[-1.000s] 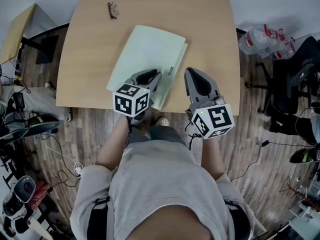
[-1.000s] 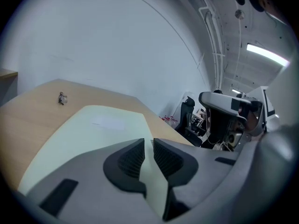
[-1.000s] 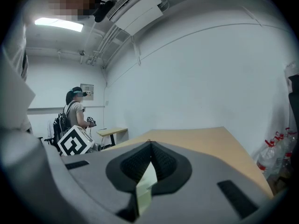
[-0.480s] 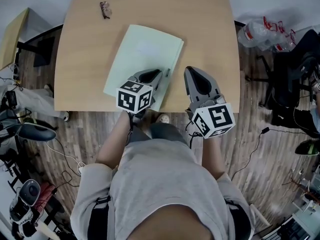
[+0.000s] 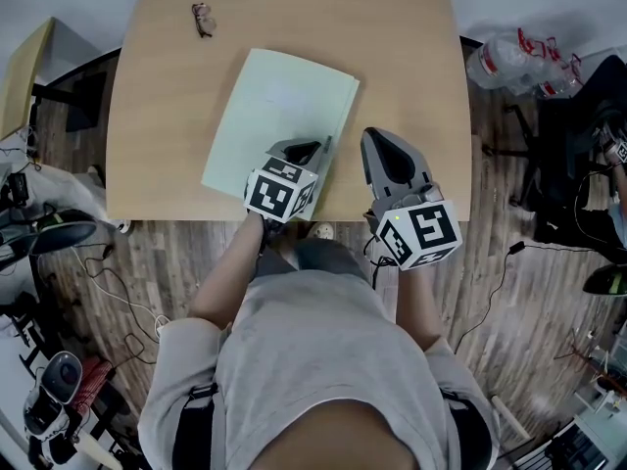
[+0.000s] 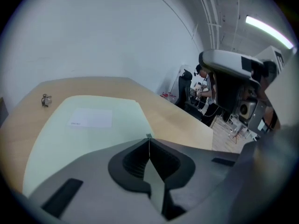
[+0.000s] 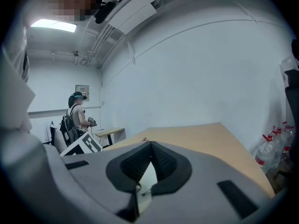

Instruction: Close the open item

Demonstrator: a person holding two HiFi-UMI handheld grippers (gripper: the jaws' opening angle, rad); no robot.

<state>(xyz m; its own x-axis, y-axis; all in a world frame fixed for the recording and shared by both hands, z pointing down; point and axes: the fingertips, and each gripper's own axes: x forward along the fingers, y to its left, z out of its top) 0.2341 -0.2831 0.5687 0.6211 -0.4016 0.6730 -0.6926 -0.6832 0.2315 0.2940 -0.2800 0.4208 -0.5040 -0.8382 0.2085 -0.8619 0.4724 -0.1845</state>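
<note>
A pale green folder (image 5: 279,116) lies flat and closed on the wooden table (image 5: 411,67); its white label (image 6: 91,118) faces up. My left gripper (image 5: 315,150) sits over the folder's near right edge. Its jaws (image 6: 148,140) are closing down to a thin seam, and I see nothing between them. My right gripper (image 5: 377,140) hovers over bare table just right of the folder, near the front edge. Its jaws (image 7: 150,144) meet at the tip and hold nothing.
A pair of glasses (image 5: 203,18) lies at the table's far left. Plastic bottles (image 5: 519,67) and a dark office chair (image 5: 578,155) stand right of the table. Cables and gear (image 5: 49,233) cover the floor at left. A person (image 7: 77,115) stands in the background.
The folder's top cover, offset from the sheets below a second ago, now lies flush. My left gripper has shifted slightly right along the near edge. The right gripper has stayed put.
</note>
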